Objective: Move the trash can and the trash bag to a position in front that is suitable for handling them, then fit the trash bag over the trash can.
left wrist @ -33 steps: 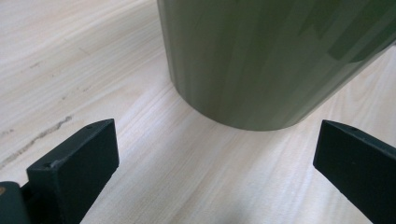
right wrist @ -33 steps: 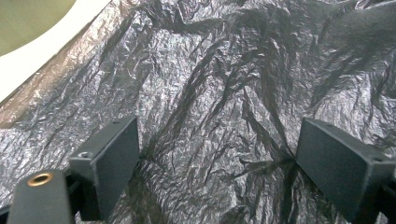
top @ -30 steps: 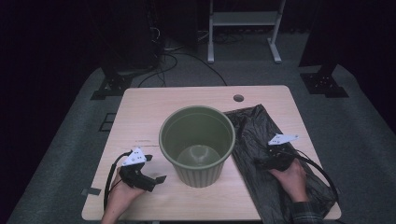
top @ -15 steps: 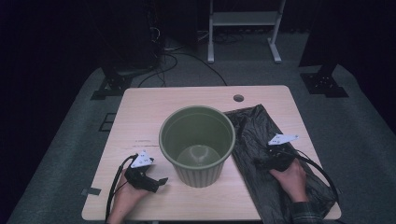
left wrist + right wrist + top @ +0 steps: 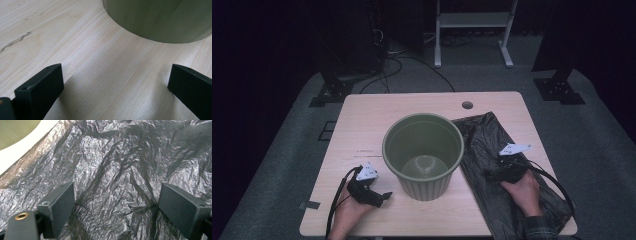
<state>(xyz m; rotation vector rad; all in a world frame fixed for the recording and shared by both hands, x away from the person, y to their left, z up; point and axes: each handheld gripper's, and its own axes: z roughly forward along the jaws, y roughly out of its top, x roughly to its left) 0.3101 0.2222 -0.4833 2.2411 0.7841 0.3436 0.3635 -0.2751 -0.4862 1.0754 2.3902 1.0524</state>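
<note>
Along the bench's (image 5: 362, 120) right edge, a bag (image 5: 492, 145) is lying flat and crumpled, its long axis running from near the far edge toward the near right corner, where its end is spilling over the edge and getting hard to make out. Part of it is hiding under the right hand (image 5: 524, 192) and the right gripper (image 5: 488, 172), whose jaws are standing wide over the black film without pinching it; in the right gripper view (image 5: 116, 202) the folds are showing between them. At the bench's centre, a bin (image 5: 423, 150) is standing upright, mouth up, nothing showing inside but its bare bottom; its right side is just touching or overlapping the bag, which one I cannot tell. Near the near left corner, the left gripper (image 5: 384, 196) is resting low with its jaws wide, pointing toward the bin's base (image 5: 160, 20), holding nothing.
</note>
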